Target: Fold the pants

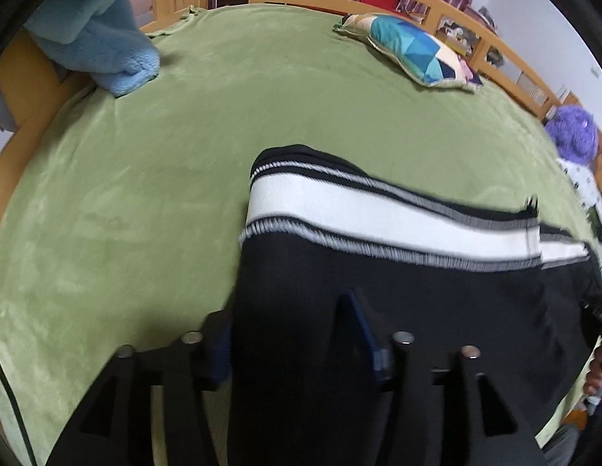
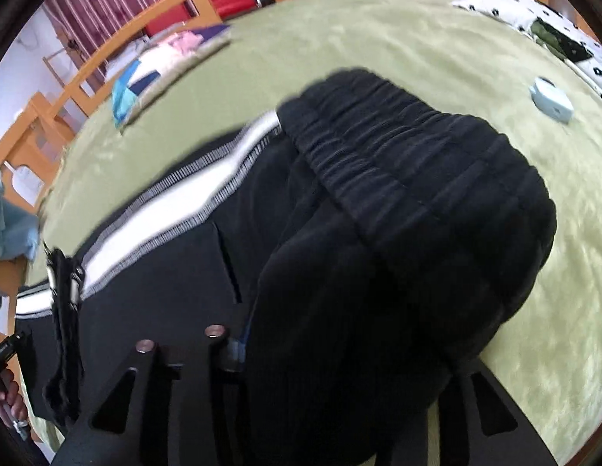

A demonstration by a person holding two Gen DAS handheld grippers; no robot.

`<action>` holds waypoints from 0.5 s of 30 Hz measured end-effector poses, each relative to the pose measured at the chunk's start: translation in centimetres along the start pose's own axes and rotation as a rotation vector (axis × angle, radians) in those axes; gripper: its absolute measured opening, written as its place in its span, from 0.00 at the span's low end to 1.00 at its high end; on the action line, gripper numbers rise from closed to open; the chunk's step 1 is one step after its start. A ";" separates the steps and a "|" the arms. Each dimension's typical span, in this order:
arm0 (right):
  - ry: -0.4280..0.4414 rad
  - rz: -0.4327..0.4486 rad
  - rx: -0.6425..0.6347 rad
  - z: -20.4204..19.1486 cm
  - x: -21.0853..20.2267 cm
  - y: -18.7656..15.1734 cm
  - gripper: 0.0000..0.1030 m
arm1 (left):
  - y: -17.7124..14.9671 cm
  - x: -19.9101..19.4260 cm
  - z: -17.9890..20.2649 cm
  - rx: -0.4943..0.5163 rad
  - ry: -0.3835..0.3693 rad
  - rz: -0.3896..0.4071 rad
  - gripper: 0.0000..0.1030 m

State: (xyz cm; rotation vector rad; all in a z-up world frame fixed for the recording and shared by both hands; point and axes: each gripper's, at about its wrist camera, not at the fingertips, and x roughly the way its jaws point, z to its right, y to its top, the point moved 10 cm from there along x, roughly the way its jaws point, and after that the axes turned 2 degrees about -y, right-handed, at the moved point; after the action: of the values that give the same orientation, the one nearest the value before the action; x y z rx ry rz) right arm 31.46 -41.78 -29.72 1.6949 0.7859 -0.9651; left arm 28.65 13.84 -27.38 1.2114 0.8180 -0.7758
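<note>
my black jogger pants (image 1: 398, 310) with white side stripe and gathered elastic waistband, bunched on the green fleece bed (image 1: 126, 202), fabric between the parted jaws of my left hand-held gripper (image 1: 293, 334), right hand-held gripper (image 2: 340, 353) mostly buried, can't tell its grip

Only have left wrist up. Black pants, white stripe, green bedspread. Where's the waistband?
Observer: In the right wrist view, the gathered elastic waistband of the pants is bunched in a heap just ahead of that camera, not lying flat.
Operator: Anything on the bed near it?
Observer: A small light-blue object lies on the green bedspread beyond the waistband, clear of the cloth.
Operator: Which face is up?
Observer: A pocket slit shows just below the white stripe, so a pocket side faces up there.
</note>
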 end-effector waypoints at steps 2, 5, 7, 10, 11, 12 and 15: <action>-0.027 -0.005 -0.001 0.4 -0.1 -0.7 0.46 | -1.6 -0.4 0.0 0.021 0.022 -0.012 0.56; -0.068 -0.028 -0.005 0.6 -0.1 -2.1 0.51 | -5.1 -1.1 -0.2 0.026 0.024 -0.038 0.62; -0.085 -0.043 -0.003 0.5 -0.4 -3.0 0.52 | -6.9 -1.7 -0.2 0.016 0.011 -0.042 0.65; -0.120 -0.046 -0.013 0.6 -2.1 -4.1 0.52 | -8.8 -3.4 -0.2 -0.013 -0.043 -0.018 0.69; -0.131 -0.044 -0.021 0.6 -2.5 -4.3 0.52 | -9.3 -3.9 -0.1 -0.029 -0.080 -0.020 0.70; -0.142 -0.041 -0.037 0.5 -3.5 -4.7 0.52 | -9.8 -4.1 -0.1 -0.045 -0.111 -0.023 0.71; -0.147 -0.028 -0.083 -0.3 -5.9 -5.6 0.52 | -10.6 -4.2 -0.8 -0.138 -0.200 0.007 0.71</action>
State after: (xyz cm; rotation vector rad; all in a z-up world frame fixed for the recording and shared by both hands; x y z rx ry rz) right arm 23.95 -40.14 -26.92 1.5264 0.7439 -1.0493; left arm 17.35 12.99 -28.94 0.9964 0.6903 -0.8075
